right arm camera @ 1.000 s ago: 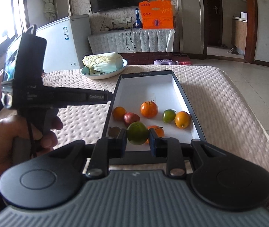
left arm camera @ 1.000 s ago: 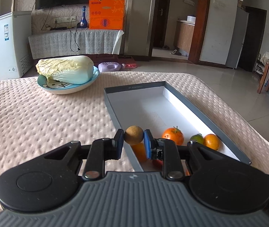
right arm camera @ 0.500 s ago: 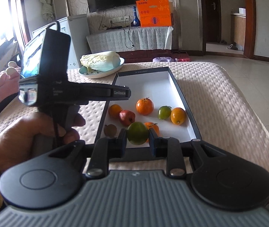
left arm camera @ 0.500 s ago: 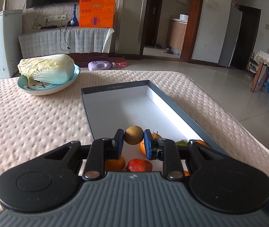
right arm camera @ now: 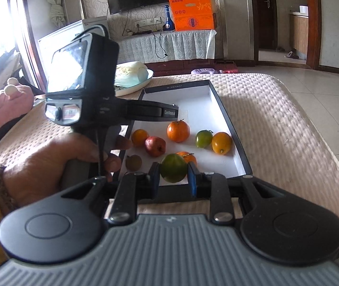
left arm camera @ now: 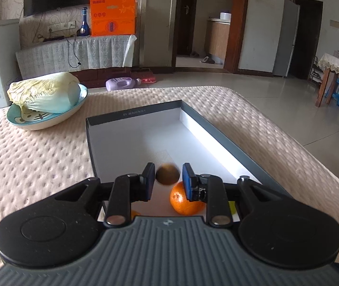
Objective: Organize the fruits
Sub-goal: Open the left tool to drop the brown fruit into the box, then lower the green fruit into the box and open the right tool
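My left gripper point(left arm camera: 168, 182) hangs over the near half of the white tray point(left arm camera: 133, 114), and its jaws are opening. Between them a small brown fruit point(left arm camera: 167, 175) is blurred and sits free of the right pad. An orange point(left arm camera: 186, 200) lies in the tray just below. My right gripper point(right arm camera: 173, 177) stays shut on a green fruit point(right arm camera: 173, 168) above the tray's near rim point(right arm camera: 240, 164). In the right wrist view the tray holds an orange point(right arm camera: 178, 131), a red fruit point(right arm camera: 155, 145), a green-yellow fruit point(right arm camera: 203, 138), a yellow-orange one point(right arm camera: 221, 143) and another brown fruit point(right arm camera: 133, 162).
A blue bowl point(left arm camera: 50, 121) with a cabbage point(left arm camera: 43, 93) stands on the dimpled pink tablecloth point(left arm camera: 26, 166), left of the tray's far end. A hand point(right arm camera: 57, 166) holds the left gripper's handle at the left. The table edge point(left arm camera: 312, 147) drops off at the right.
The left gripper has moved from the tray's left rim to over its inside. Its jaws have parted and the brown fruit has slipped lower between them. The right gripper has kept still.
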A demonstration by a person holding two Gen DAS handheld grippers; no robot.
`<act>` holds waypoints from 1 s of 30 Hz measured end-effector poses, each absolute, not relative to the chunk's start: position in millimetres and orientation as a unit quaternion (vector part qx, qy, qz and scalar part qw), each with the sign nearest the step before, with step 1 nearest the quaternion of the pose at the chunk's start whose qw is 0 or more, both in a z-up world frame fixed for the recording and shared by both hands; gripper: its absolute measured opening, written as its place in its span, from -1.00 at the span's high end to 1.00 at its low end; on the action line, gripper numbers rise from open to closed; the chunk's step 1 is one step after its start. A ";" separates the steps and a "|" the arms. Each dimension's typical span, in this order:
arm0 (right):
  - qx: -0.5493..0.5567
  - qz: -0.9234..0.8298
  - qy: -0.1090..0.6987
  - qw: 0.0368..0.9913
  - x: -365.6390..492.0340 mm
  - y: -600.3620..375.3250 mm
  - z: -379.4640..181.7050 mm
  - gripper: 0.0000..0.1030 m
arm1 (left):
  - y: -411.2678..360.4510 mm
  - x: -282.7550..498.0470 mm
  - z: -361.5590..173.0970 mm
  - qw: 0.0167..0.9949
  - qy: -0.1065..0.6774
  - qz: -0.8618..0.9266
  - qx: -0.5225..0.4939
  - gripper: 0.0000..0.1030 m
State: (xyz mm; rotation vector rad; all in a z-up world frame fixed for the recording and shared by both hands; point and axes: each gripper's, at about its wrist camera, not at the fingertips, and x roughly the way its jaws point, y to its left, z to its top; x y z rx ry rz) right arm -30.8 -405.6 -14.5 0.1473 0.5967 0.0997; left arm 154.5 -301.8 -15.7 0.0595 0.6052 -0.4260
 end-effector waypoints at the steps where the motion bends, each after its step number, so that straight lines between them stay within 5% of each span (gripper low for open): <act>1: 0.073 0.048 0.293 0.952 -29.7 -405.9 -14.8 0.47 | -300.9 155.3 -15.3 0.932 0.296 -0.207 0.028 0.17; 6: 0.075 0.043 0.288 0.954 -20.8 -407.4 -17.1 0.47 | -291.8 153.6 -8.4 0.935 0.285 -0.209 0.019 0.00; 30: 0.083 -0.006 0.292 0.953 43.5 -393.9 -30.2 0.46 | -225.1 125.0 8.9 0.937 0.286 -0.202 0.004 -0.04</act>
